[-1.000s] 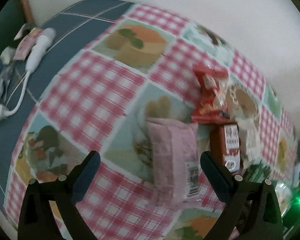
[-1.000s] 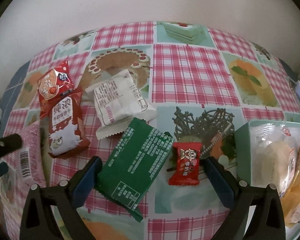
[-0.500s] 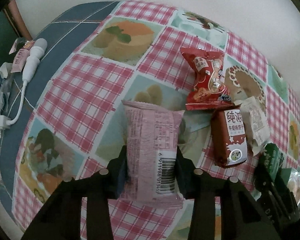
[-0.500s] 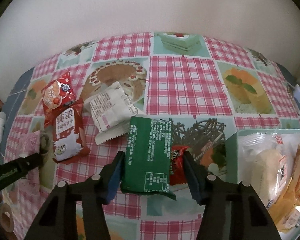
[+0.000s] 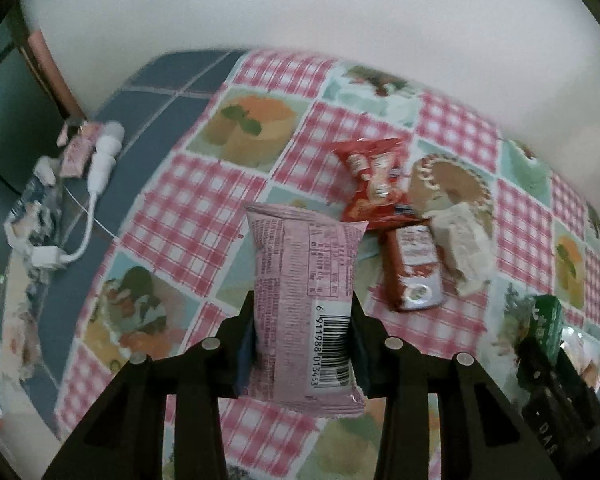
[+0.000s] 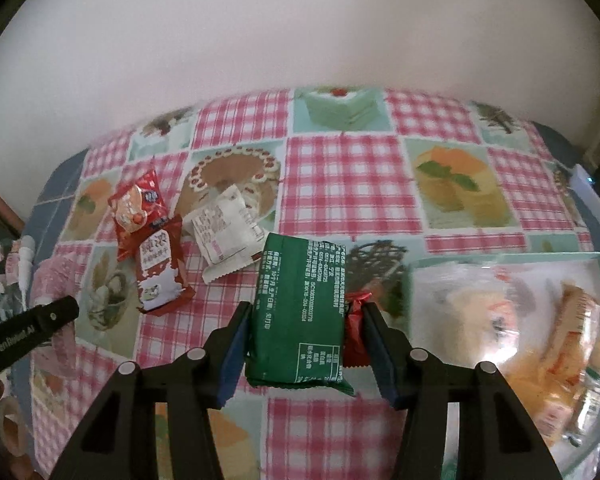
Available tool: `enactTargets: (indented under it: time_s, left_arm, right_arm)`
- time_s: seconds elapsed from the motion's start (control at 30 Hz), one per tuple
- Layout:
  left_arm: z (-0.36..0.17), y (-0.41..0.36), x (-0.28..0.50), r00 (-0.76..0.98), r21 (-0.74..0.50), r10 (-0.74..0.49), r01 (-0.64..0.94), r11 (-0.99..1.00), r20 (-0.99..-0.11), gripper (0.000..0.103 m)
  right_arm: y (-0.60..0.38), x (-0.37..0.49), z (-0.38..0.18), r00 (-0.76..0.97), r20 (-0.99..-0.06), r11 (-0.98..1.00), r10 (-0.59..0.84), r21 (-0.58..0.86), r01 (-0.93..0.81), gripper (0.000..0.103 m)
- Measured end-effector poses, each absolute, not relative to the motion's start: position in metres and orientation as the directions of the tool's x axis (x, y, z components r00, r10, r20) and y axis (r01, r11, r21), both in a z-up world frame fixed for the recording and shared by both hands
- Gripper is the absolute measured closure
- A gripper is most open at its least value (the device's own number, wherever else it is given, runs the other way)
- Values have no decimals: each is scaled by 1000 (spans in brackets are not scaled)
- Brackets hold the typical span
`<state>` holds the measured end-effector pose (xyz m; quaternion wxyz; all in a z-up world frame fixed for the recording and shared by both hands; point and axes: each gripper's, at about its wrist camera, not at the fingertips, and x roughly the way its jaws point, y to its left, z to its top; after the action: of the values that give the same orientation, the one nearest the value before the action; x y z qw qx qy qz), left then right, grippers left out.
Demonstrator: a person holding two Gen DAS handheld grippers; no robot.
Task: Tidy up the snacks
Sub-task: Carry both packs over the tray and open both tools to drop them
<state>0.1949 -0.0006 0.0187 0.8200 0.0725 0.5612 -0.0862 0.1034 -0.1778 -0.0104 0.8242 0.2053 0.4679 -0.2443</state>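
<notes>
Pink snack packet clamped between the fingers of the left gripper, barcode end nearest the camera, long axis pointing away, lifted above the checked tablecloth. Green snack packet pinched the same way in the right gripper, white printed text facing up, its near end hanging past the blue finger pads. Small red candy wrapper wedged between the green packet's right edge and the right finger, so both caught in that grip.

Farther out on the cloth, left of the green packet: a red milk-drink carton lying flat, a red crinkled snack bag touching its far end, and a white wrapped snack just to the right of the carton. Same three seen from the left wrist camera, right of the pink packet: carton, red bag, white snack.

On the right, near side: clear plastic container with pale and orange snack packs inside, blurred. Far left on the bare blue table: white cable with plug beside some small wrappers. Plain pale wall behind the table.
</notes>
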Motion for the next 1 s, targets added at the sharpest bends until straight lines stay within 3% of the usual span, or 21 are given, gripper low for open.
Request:
enactTargets:
  time_s: [0.33, 1.0]
  left_arm:
    - [65, -24, 154, 412, -23, -121, 236, 972, -903, 61]
    - [88, -96, 30, 411, -32, -263, 489, 871, -873, 61]
  right_arm:
    - [-186, 52, 39, 473, -850, 761, -233, 144, 633, 46]
    - [-225, -89, 74, 446, -829, 630, -337, 154, 761, 45]
